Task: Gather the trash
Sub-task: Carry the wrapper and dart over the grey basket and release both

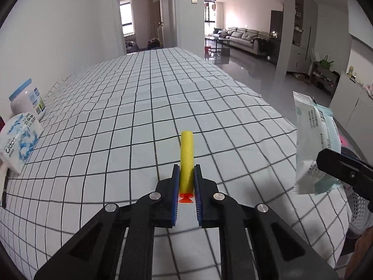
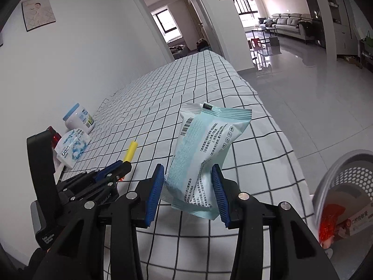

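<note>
**Tongs full, basket close by**

Trash is in both of your tongs. Your left tongs (image 1: 187, 179) are clamped on a yellow foam dart (image 1: 187, 156) with an orange tip. The blue pads (image 1: 176, 186) press on its two sides, and the yellow end sticks out past them, up off the checked cloth (image 1: 139, 107) on the worktop. Your right tongs (image 2: 189, 186) are clamped on a pale blue wipes pack (image 2: 205, 154). The pack stands up tall between the pads and is squeezed in near its bottom. It hangs above the cloth, near the edge of the worktop.

A grey basket (image 2: 335, 170) with little holes sits just past that edge, low on your right. You can see something red (image 2: 329, 224) and a small box (image 2: 356, 221) inside it.

Far on your left, by the wall, a white jar (image 1: 28, 99) with a blue lid stands behind a tissue pack (image 1: 19, 140) with blue swirls.
</note>
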Demonstrator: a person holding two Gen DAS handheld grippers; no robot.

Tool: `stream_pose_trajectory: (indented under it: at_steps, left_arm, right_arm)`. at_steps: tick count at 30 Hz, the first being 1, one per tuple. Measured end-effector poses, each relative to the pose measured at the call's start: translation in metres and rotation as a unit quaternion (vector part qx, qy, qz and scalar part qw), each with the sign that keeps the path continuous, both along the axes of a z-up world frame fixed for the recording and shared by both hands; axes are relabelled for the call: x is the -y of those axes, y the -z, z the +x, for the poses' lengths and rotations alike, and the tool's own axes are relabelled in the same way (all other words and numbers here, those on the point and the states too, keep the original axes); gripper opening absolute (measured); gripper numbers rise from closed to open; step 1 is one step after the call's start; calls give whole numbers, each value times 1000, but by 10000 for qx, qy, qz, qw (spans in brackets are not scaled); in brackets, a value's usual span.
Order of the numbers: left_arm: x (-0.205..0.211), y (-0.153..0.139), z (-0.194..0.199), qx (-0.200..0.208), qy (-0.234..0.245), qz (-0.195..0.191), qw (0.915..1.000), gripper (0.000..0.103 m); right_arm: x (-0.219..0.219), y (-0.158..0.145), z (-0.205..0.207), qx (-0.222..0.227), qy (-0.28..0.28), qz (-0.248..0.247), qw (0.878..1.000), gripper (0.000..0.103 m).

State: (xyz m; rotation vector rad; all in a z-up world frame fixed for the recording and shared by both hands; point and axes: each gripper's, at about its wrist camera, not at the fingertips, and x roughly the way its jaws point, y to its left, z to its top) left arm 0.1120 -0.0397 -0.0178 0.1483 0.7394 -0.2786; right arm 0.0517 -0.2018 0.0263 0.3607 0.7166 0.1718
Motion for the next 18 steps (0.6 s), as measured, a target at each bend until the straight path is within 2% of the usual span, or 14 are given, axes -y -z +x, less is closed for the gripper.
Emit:
stream_pose_trajectory:
  at_steps: [7,18]
  left_arm:
    - [28,-12,-35,58,182,-127,9997,12]
    - [98,-13,-83,34,920,-263,9954,12]
  right_arm:
    - [26,-3,-39,83,180,-91,9998,41]
    - [90,8,-105,9,811,-175,9965,41]
